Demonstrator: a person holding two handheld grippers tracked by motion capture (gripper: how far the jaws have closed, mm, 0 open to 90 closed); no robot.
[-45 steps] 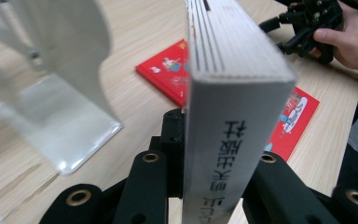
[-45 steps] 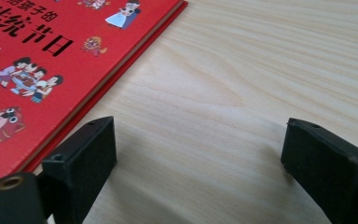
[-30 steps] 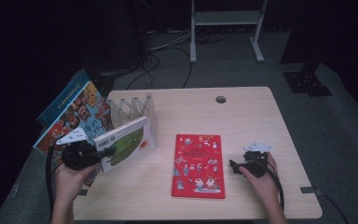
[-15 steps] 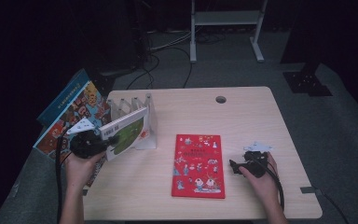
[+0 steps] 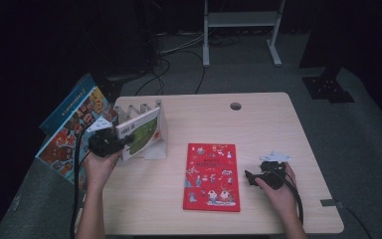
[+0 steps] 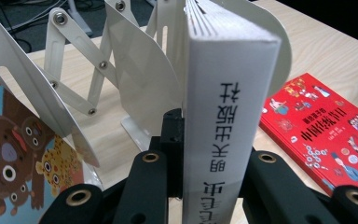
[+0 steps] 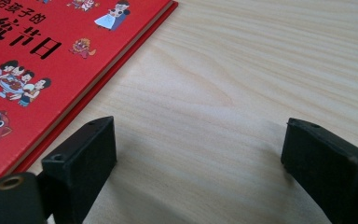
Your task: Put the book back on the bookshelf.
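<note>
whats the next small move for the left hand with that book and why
Probably ease the white-spined book a little further down into the white folding rack. The left hand-held gripper is shut on its spine, and the book sits tilted between the rack's dividers, not yet upright. The right hand-held gripper is open over bare table.

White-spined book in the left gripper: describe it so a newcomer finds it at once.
On the wooden table, find the white accordion book rack at its left edge. The white-spined book stands there, clamped by the left gripper. Unlike the flat red book, it is upright with a green cover.
</note>
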